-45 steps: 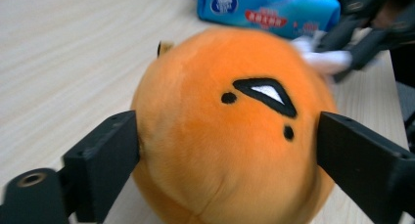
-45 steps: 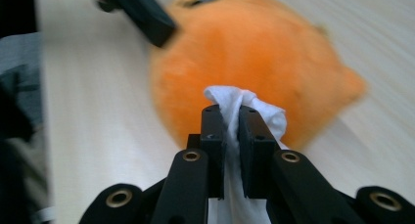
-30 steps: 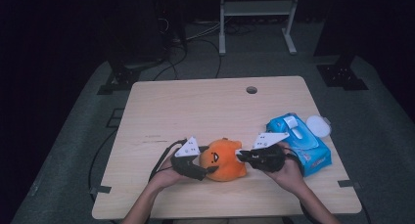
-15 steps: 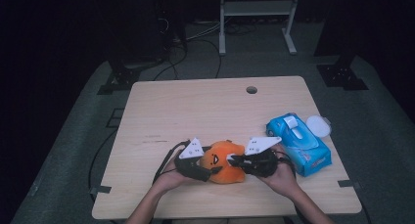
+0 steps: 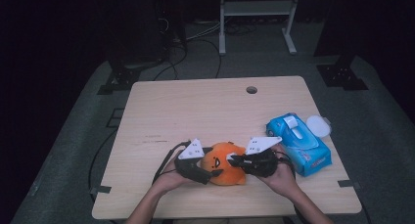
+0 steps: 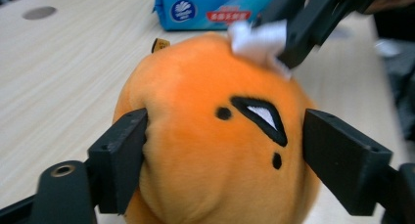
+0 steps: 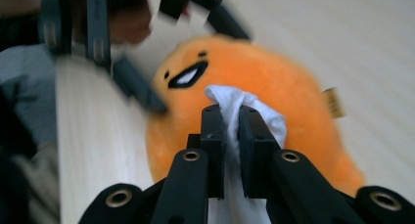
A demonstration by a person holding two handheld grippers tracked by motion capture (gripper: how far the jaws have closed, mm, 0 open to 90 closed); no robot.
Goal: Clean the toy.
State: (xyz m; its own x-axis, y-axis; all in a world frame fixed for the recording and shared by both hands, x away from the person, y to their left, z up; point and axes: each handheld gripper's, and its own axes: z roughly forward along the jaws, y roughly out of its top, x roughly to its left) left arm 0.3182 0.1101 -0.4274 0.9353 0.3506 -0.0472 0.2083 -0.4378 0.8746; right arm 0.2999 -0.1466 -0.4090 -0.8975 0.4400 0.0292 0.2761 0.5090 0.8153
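orange round plush toy [image 5: 225, 163] with black embroidered face, lying on table near front edge, centre, face turned left, white tissue [image 7: 244, 114] bunched, pressed on its top right side

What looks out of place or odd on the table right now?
Little stands out. The orange plush toy sits between the left tongs, dented only at one jaw. The right tongs pinch a white wipe against it. The blue wipes pack lies askew near the table's edge.

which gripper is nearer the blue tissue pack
Right. The right gripper works beside the blue tissue pack, jaws pinching a white tissue; the left gripper sits beyond the orange plush toy.
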